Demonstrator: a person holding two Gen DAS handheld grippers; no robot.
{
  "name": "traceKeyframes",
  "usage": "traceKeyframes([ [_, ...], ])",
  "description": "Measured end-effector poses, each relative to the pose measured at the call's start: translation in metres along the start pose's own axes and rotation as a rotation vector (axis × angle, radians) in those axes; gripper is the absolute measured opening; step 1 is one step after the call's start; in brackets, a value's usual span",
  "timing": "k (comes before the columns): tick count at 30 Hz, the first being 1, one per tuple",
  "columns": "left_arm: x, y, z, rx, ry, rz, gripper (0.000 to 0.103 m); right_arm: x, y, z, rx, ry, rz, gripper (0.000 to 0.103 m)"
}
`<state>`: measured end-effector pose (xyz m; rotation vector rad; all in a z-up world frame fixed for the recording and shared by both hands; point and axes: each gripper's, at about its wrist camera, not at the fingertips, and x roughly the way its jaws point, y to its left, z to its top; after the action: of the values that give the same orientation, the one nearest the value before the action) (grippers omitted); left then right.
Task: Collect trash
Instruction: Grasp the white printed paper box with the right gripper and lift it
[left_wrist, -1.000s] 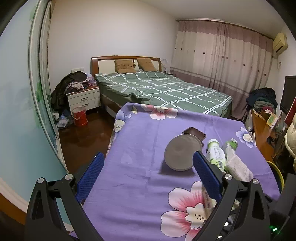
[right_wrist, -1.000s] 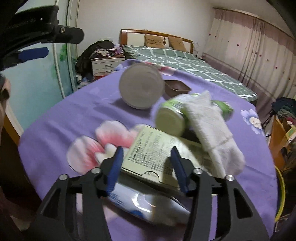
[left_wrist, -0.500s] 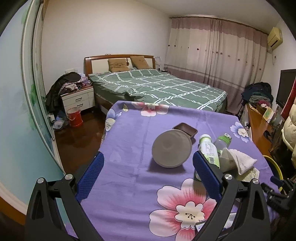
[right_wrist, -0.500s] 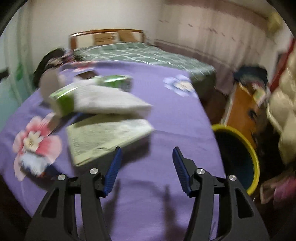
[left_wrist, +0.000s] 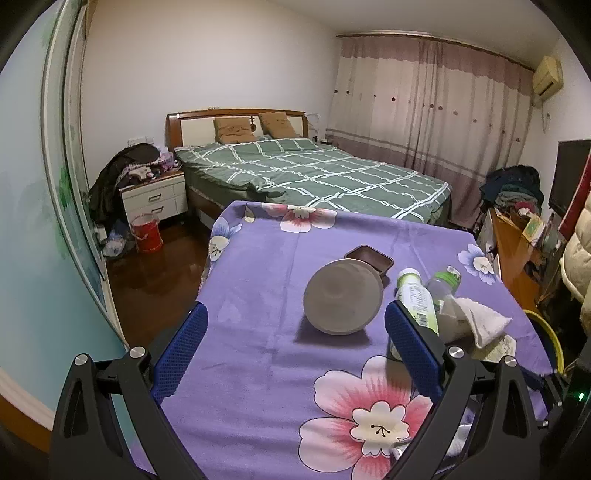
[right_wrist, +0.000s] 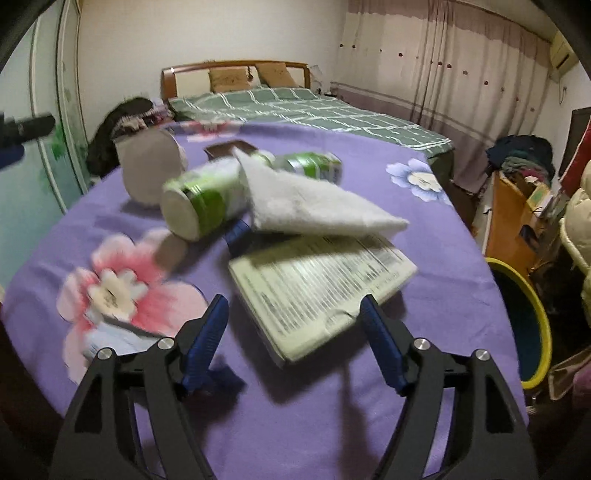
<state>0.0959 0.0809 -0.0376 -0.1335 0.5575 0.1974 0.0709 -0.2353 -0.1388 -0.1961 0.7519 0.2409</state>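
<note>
Trash lies on a purple flowered tablecloth (right_wrist: 424, 206). A flat printed box (right_wrist: 321, 280) lies just ahead of my right gripper (right_wrist: 295, 332), which is open and empty. Behind the box lie a white cloth (right_wrist: 314, 206), a white and green bottle (right_wrist: 203, 206) on its side, and a second green-labelled bottle (right_wrist: 314, 164). A grey bowl (left_wrist: 343, 301) lies tipped on its side ahead of my left gripper (left_wrist: 295, 350), which is open and empty. The bottles (left_wrist: 417, 299) and cloth (left_wrist: 476, 321) also show in the left wrist view.
A yellow-rimmed bin (right_wrist: 524, 321) stands on the floor right of the table. A small brown tray (left_wrist: 369, 258) sits behind the bowl. A blue and white packet (right_wrist: 110, 339) lies at the table's near left. A bed (left_wrist: 314, 173), nightstand (left_wrist: 155, 195) and red bucket (left_wrist: 147, 236) stand beyond.
My right gripper swung right toward the bin, then back left, and now faces the printed box and bottles again. My left gripper has stayed open above the table, shifting slightly.
</note>
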Motion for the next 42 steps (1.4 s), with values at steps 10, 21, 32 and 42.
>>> traceKeyframes([
  [10, 0.014, -0.007, -0.006, 0.007, 0.030, -0.026, 0.095, 0.005, -0.101, -0.016, 0.236, 0.038, -0.137, 0.070],
  [21, 0.013, -0.017, -0.006, 0.031, 0.032, -0.039, 0.095, 0.023, -0.079, -0.002, 0.202, 0.042, -0.003, 0.085],
  [32, 0.018, -0.026, -0.008, 0.049, 0.045, -0.054, 0.095, 0.022, -0.086, 0.007, 0.215, 0.064, 0.048, 0.068],
  [42, 0.018, -0.032, -0.009, 0.061, 0.052, -0.059, 0.095, -0.041, -0.110, 0.024, 0.246, -0.067, 0.090, 0.068],
])
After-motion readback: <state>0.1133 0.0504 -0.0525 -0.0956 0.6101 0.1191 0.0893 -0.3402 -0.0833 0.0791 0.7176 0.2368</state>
